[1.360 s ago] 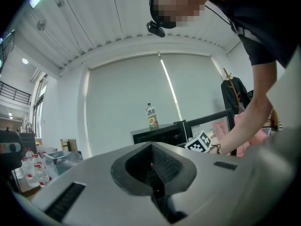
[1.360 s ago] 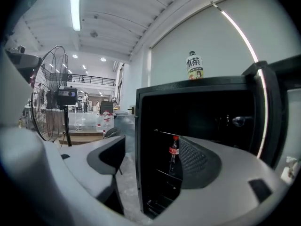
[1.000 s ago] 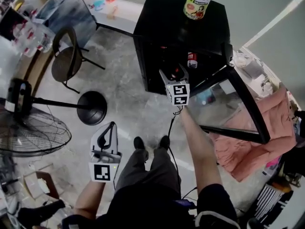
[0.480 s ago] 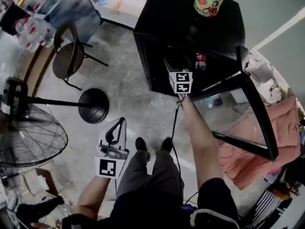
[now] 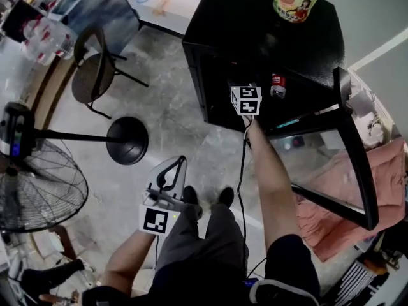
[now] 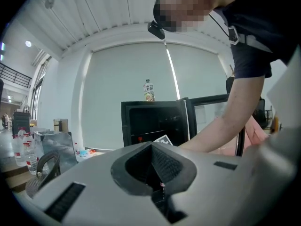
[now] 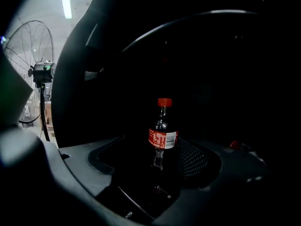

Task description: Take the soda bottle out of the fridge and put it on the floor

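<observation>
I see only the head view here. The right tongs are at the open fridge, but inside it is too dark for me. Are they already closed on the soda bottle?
Observer: No. In the right gripper view the right tongs are open; the soda bottle stands ahead of them, not gripped.
Operator: Is the bottle in line with the tongs?
Observer: Yes. It shows centred in the gap between the two jaws.
Operator: And the left tongs, do they carry something?
Observer: No. The left gripper view shows the left tongs shut, with nothing between them.
</observation>
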### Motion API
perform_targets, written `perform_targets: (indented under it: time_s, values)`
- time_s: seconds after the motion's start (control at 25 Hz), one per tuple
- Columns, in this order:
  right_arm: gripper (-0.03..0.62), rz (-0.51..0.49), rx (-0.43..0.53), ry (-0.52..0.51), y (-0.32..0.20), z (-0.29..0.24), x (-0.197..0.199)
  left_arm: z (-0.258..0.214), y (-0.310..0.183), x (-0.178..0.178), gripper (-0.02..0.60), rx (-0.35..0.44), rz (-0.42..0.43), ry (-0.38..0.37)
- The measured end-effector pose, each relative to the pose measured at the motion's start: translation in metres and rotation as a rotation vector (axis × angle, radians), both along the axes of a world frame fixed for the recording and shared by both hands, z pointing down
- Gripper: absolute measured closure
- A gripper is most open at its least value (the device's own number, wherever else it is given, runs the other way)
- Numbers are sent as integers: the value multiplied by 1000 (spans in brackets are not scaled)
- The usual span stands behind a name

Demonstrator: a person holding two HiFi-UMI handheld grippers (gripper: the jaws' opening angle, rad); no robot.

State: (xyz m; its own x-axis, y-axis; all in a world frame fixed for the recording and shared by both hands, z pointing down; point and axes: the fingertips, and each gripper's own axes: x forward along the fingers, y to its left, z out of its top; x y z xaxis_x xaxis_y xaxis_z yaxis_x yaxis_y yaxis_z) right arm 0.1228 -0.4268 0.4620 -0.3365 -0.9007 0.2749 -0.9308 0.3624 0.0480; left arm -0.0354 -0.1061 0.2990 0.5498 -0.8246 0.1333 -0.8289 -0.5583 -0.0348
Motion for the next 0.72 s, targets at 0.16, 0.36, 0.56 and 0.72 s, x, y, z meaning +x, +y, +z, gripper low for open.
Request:
perform_targets:
  time_s: [0.16,0.36,0.56,0.72]
  values:
    - [229,10,7,-3,-18,8,-2,11,-2,4,560,-19,14,-4]
    - [229,30,14,-12,-41,14,-2,24,-3,1,560,-26,10,-10]
    - [229,42,17,-21,-55,21,-1,35,-2,-2,560,-43,13,-27]
    - [229,54,12,-24,-67,27,1,43,-2,-4,560,-50,12,-39]
